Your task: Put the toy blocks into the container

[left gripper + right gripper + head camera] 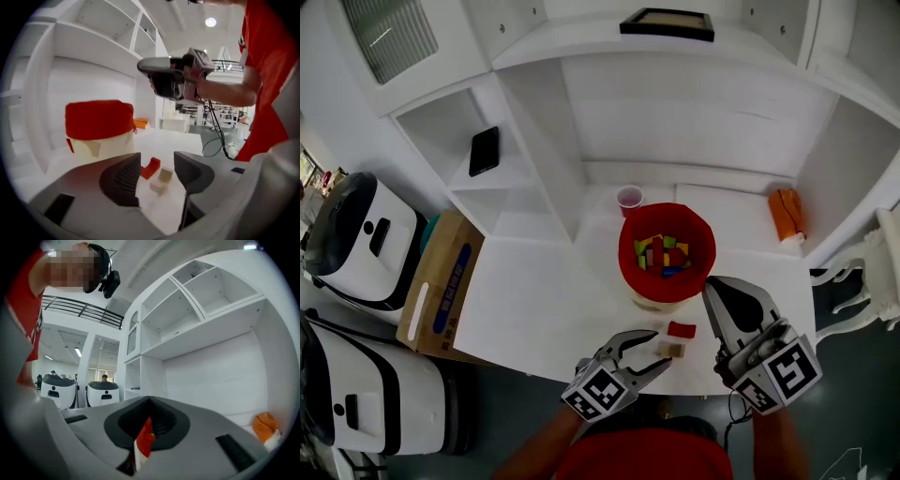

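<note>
Your right gripper point(717, 292) is clenched on a small red piece point(143, 444) at about 4 o'clock of the red container point(626, 251), so the step in hand looks like lifting it over the rim and letting go above the blocks already inside. Your left gripper point(656, 348) is released and holds nothing. The tan block point(160, 180) and red block point(151, 167) lie just ahead of it, at the container's 6 o'clock. They sit close to the near edge of the table point(544, 309), so close in gently; there is open room toward 9 o'clock.

no words or numbers could be read; left of the container point(626, 247), a cardboard box point(441, 281) carried a blue label with print too small to make out; the cubes on the left gripper point(657, 349) and right gripper point(711, 287) bore only black-and-white square markers
</note>
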Demonstrator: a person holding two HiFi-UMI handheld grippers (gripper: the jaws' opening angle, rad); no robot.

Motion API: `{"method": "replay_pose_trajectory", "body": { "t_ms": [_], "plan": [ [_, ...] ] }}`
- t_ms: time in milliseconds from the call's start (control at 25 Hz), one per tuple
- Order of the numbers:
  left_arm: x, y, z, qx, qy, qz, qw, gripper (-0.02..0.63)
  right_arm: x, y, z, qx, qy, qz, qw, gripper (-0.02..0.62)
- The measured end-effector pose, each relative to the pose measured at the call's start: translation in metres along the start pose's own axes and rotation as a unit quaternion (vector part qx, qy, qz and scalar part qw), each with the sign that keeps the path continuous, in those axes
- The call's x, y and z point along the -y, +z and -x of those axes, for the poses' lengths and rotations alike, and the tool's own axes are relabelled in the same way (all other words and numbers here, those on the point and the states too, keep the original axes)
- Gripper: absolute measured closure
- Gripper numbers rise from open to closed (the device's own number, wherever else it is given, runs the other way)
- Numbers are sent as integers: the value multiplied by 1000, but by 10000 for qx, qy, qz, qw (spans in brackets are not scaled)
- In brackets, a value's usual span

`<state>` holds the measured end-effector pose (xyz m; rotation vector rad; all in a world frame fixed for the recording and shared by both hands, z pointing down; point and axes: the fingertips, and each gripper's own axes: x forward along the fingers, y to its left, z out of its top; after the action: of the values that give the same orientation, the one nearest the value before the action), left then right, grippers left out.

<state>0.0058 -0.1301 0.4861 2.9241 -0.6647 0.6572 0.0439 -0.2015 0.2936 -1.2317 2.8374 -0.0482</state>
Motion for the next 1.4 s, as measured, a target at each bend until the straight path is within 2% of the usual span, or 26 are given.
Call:
{"method": "replay_pose_trajectory", "body": {
  "t_ms": [160,280,520,600,720,800,880,1000,1080,1160,1240,1400],
  "plan": [
    [15,-40,-25,-893,-529,-211,9944,348,-5,-9,22,-50,-107,-126,9999,600],
    [17,-57,-39,-1252,-683,-204,9896,348,-5,-15,35,-123,-191,-165,9996,600],
    [15,-76,-56,-1630,-870,-299,9823,347,-2,-21,54,-243,-345,-172,9990,600],
    [11,-78,-58,-1644,-794,-362,9825,413,0,-23,59,-282,-401,-176,9986,600],
    [10,-76,-58,-1514,-681,-354,9855,422,5,-27,65,-332,-480,-203,9981,600],
    [11,-70,-56,-1319,-616,-319,9888,423,7,-30,68,-356,-512,-237,9978,600],
    [13,-58,-51,-941,-504,-234,9940,423,8,-35,70,-379,-526,-287,9975,600],
    [14,-22,-35,-75,-235,-55,9997,423,8,-41,71,-398,-533,-375,9971,600],
    [13,11,-21,609,-38,148,9980,423,8,-44,71,-399,-534,-434,9968,600],
    [10,47,-3,1257,177,500,9907,423,7,-47,70,-388,-516,-472,9968,600],
    [1,80,16,1719,448,757,9812,423,5,-48,68,-375,-481,-491,9969,600],
    [-39,136,51,2543,1188,586,9580,423,1,-46,65,-324,-395,-500,9974,600]
  ]
}}
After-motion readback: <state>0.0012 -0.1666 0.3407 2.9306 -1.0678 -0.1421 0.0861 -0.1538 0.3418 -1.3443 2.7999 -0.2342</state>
